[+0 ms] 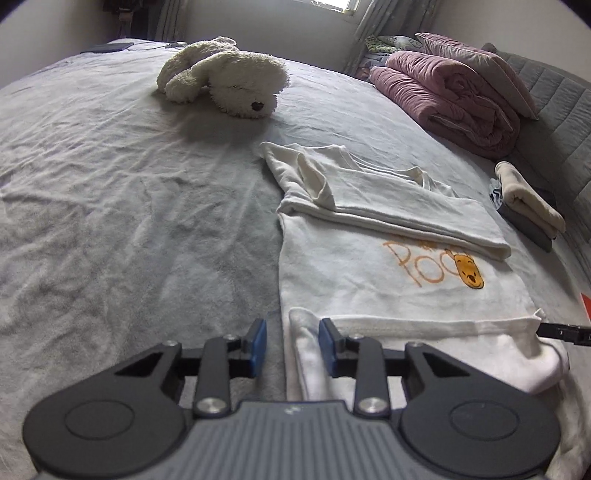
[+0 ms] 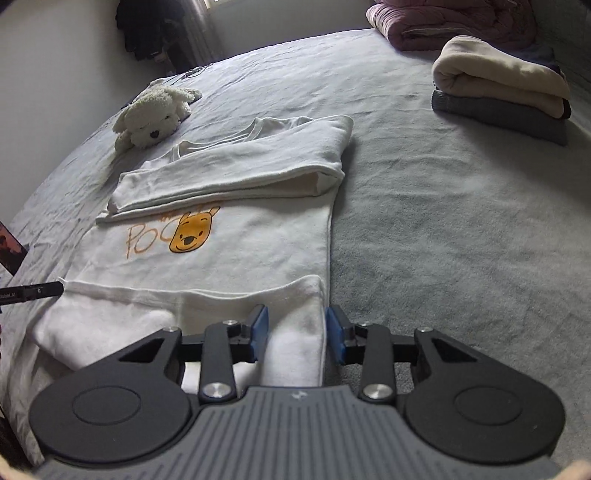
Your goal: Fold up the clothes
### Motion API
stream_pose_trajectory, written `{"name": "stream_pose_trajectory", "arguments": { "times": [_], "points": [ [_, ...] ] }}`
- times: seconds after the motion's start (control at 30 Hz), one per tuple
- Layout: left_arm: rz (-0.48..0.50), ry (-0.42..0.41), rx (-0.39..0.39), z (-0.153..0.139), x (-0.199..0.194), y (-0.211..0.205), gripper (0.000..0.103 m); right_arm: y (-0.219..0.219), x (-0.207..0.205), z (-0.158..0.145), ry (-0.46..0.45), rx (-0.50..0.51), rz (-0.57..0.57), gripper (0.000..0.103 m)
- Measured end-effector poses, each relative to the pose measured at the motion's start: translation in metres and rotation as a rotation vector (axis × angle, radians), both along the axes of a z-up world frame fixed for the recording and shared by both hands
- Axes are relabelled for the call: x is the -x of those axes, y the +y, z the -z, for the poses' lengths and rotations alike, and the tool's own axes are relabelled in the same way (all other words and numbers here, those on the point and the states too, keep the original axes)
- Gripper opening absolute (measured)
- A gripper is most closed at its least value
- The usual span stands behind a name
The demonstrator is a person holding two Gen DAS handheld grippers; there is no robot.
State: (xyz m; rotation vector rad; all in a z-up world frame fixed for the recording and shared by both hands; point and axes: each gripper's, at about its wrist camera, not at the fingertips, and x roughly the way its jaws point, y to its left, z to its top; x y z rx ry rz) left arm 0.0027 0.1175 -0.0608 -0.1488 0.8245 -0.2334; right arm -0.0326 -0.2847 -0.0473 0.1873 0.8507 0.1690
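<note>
White sweatshirt (image 2: 229, 240) is being kept flat on grey bedsheet (image 2: 443, 221), sleeves folded across, with left gripper (image 1: 292, 343) and right gripper (image 2: 297, 334) being held wide-jawed, unclamped, astride its turned-up hem corners.

light: soft daylight from window (image 1: 338, 3) | shadows: mild | edges: fisheye-bent, dark corners

Bed (image 1: 129, 221) on the left side of the white shirt (image 1: 388, 266): broad stretch of bare sheet, open for passage. Far end of that stretch blocked by plush dog (image 1: 225, 77). Right side of shirt: bare sheet too, then stack of folded clothes (image 2: 502, 99) near the edge. Pink duvet (image 1: 447, 99) and pillow (image 1: 480, 70) pile up at the headboard. Both tongs sit low at the shirt's near hem, one per corner.
</note>
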Motion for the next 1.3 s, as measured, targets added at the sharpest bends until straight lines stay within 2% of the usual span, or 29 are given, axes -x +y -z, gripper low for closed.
{"name": "stream_pose_trajectory", "arguments": {
  "times": [0.07, 0.13, 0.27, 0.4, 0.5, 0.63, 0.73, 0.83, 0.9, 0.93, 1.17, 1.3],
  "points": [
    [0.011, -0.031, -0.029, -0.001, 0.004, -0.005, 0.015, 0.003, 0.002, -0.001, -0.016, 0.034, 0.007, 0.020],
    [0.015, -0.046, -0.060, -0.001, 0.006, -0.010, 0.013, 0.006, 0.005, -0.002, -0.031, 0.065, 0.015, 0.012],
    [0.007, -0.073, -0.098, -0.004, 0.011, -0.016, 0.008, 0.006, 0.008, -0.007, -0.053, 0.071, 0.038, 0.007],
    [-0.004, -0.119, -0.111, -0.012, 0.017, -0.019, 0.007, 0.010, 0.012, -0.013, -0.092, 0.096, 0.051, 0.006],
    [-0.008, -0.158, -0.090, -0.017, 0.020, -0.018, 0.007, 0.012, 0.016, -0.018, -0.127, 0.100, 0.065, 0.006],
    [-0.018, -0.173, -0.070, -0.020, 0.017, -0.017, 0.007, 0.014, 0.015, -0.021, -0.141, 0.103, 0.071, 0.006],
    [-0.012, -0.157, -0.090, -0.020, 0.017, -0.019, 0.007, 0.017, 0.013, -0.020, -0.123, 0.126, 0.067, 0.006],
    [0.006, -0.096, -0.127, -0.011, 0.013, -0.021, 0.007, 0.019, 0.009, -0.009, -0.078, 0.149, 0.055, 0.006],
    [0.007, -0.056, -0.136, -0.002, 0.010, -0.021, 0.009, 0.019, 0.008, -0.002, -0.053, 0.153, 0.051, 0.012],
    [0.006, -0.052, -0.133, 0.000, 0.010, -0.021, 0.009, 0.019, 0.008, -0.001, -0.049, 0.150, 0.051, 0.016],
    [-0.005, -0.054, -0.116, 0.001, 0.011, -0.018, 0.014, 0.021, 0.011, -0.004, -0.104, 0.152, 0.043, 0.019],
    [0.007, -0.083, -0.161, 0.001, 0.014, -0.026, 0.013, 0.025, 0.011, -0.002, -0.130, 0.178, 0.037, 0.019]
  ]
}}
